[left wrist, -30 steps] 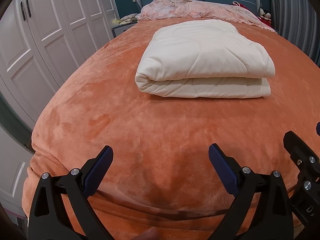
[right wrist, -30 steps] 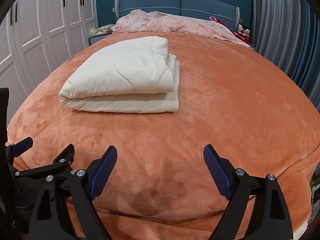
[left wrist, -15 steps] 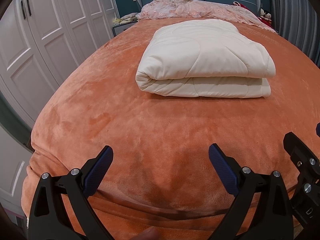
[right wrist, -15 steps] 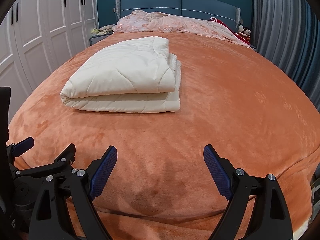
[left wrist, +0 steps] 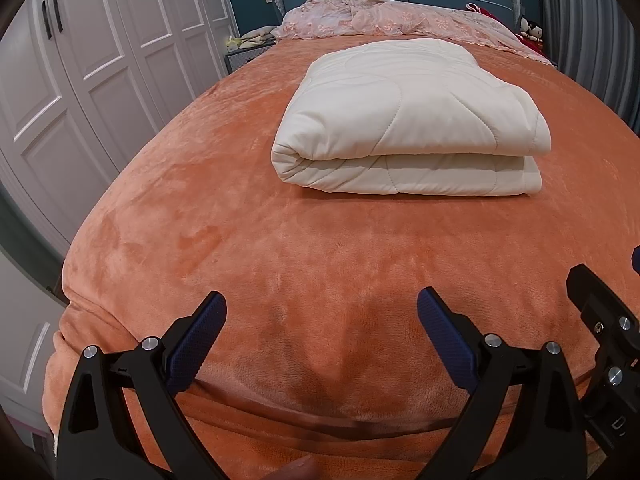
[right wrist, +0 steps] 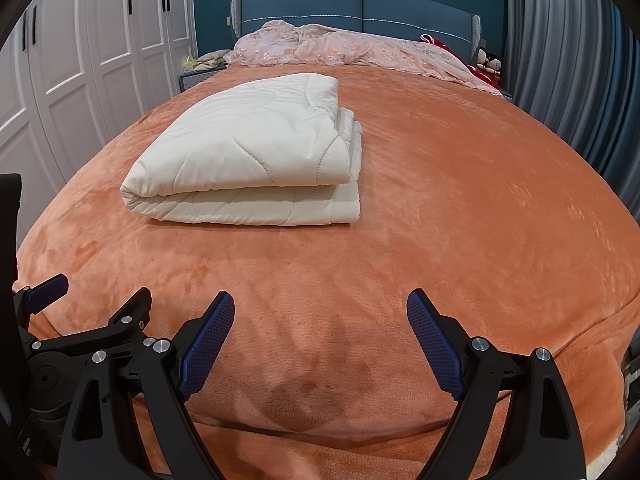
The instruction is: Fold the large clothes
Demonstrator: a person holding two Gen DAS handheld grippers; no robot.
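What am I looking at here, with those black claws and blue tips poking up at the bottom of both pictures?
Those are two hand-held grippers, one in each of a person's hands, each carrying a wide-angle camera that looks along its fingers. One picture comes from the left gripper, the other from the right gripper. Both stand open and hold nothing. They hover over a bed covered by an orange blanket. On it lies a cream quilt, already folded into a neat stack. Pink bedding is bunched by the blue headboard.
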